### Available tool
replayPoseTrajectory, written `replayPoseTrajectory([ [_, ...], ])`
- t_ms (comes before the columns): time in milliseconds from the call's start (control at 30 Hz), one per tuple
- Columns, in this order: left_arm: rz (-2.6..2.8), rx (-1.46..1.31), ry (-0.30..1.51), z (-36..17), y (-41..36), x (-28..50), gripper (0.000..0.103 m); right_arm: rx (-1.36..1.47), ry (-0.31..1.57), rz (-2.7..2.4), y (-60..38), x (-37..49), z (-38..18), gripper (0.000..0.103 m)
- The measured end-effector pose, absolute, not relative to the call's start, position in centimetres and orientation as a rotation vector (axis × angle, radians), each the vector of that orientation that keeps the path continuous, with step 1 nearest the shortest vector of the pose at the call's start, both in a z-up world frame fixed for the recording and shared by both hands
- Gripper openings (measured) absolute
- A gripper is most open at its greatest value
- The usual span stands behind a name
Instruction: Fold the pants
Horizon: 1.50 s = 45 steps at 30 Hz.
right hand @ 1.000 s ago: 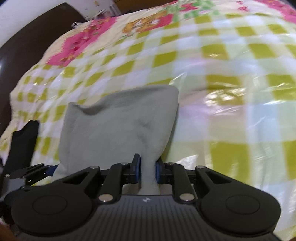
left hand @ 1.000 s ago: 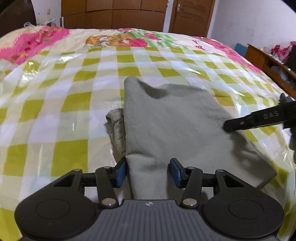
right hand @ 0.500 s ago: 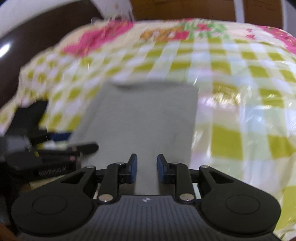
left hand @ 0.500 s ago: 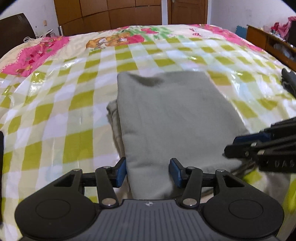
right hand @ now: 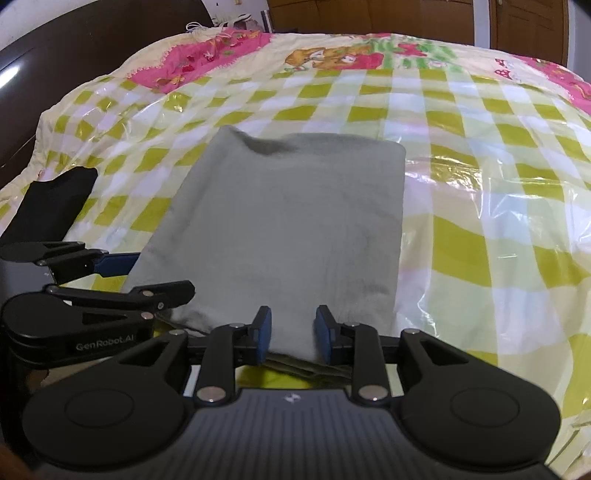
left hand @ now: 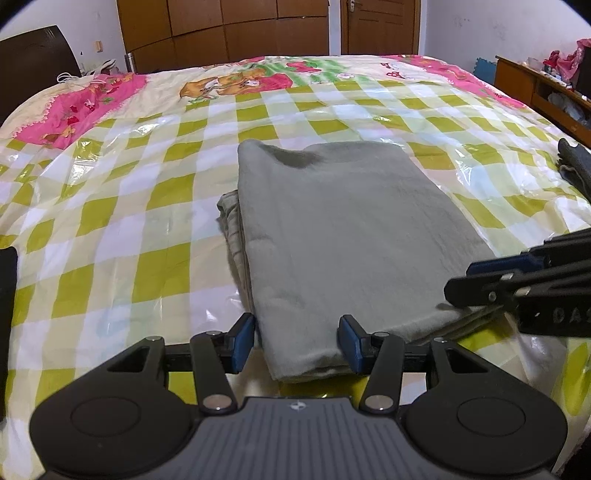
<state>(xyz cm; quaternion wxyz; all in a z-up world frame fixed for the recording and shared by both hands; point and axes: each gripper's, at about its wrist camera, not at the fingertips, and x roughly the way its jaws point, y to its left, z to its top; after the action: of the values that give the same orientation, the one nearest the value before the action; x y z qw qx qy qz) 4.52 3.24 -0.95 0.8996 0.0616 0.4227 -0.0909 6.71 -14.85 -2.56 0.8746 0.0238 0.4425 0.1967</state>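
Now, left wrist view: the pants (left hand: 332, 229), grey-green, lie folded into a flat rectangle on the bed (left hand: 147, 229), near its front edge. A paler layer pokes out along the left side of the fold. The left gripper (left hand: 297, 339) stands spread, its blue pads to either side of the near left corner of the pants; the left pad sits clear of the cloth, the right pad just beside or touching it, I cannot tell which. Nothing looks pinched. The right gripper (left hand: 458, 280) comes in from the right edge, its tips at the near right corner of the pants. A dark garment (left hand: 576, 166) lies at the far right of the bed. Wardrobe (left hand: 229, 33) and door (left hand: 380, 26) stand behind.

Right wrist view: the pants (right hand: 288, 229) fill the middle, far edge rumpled at its left corner. The right gripper (right hand: 291, 338) has just been opening; its pads are parted a little, with the near edge of the pants between them, the cloth lying flat, not lifted. Whether the pads brush it is unclear. The left gripper (right hand: 162, 277) enters low on the left, spread about the near left corner. A black cloth (right hand: 51, 206) lies beyond it.
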Motion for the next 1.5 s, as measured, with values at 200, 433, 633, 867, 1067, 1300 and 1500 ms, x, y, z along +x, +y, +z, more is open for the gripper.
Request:
replayPoseTrajectory([
  [200, -0.188, 0.137, 0.861, -0.6, 3.0, 3.7, 0.061, 0.071, 0.903, 0.417, -15.1, 6.1, -1.7, 0.027],
  [433, -0.184, 0.131, 0.874, -1.0, 3.1, 3.1, 0.061, 0.076, 0.908, 0.419, -15.1, 5.2, -1.7, 0.028],
  [633, -0.188, 0.121, 0.894, -1.6, 3.3, 2.9, 0.061, 0.071, 0.926, 0.417, -14.9, 5.1, -2.3, 0.029],
  [867, -0.2, 0.113, 0.871, -0.3, 3.8, 2.1, 0.061, 0.082, 0.918, 0.422, -15.1, 5.0, -2.0, 0.029],
  [1067, -0.191, 0.081, 0.813, 1.8, 4.7, 2.3, 0.061, 0.121, 0.88, 0.414, -16.2, 5.1, -0.7, 0.03],
  [1300, -0.161, 0.048, 0.761, 3.4, 5.5, 6.7, 0.061, 0.123, 0.881, 0.419, -16.3, 5.5, -0.6, 0.031],
  [1500, -0.156, 0.101, 0.77, 2.3, 3.8, 13.5, 0.061, 0.106, 0.907, 0.443, -15.4, 5.6, -1.2, 0.031],
])
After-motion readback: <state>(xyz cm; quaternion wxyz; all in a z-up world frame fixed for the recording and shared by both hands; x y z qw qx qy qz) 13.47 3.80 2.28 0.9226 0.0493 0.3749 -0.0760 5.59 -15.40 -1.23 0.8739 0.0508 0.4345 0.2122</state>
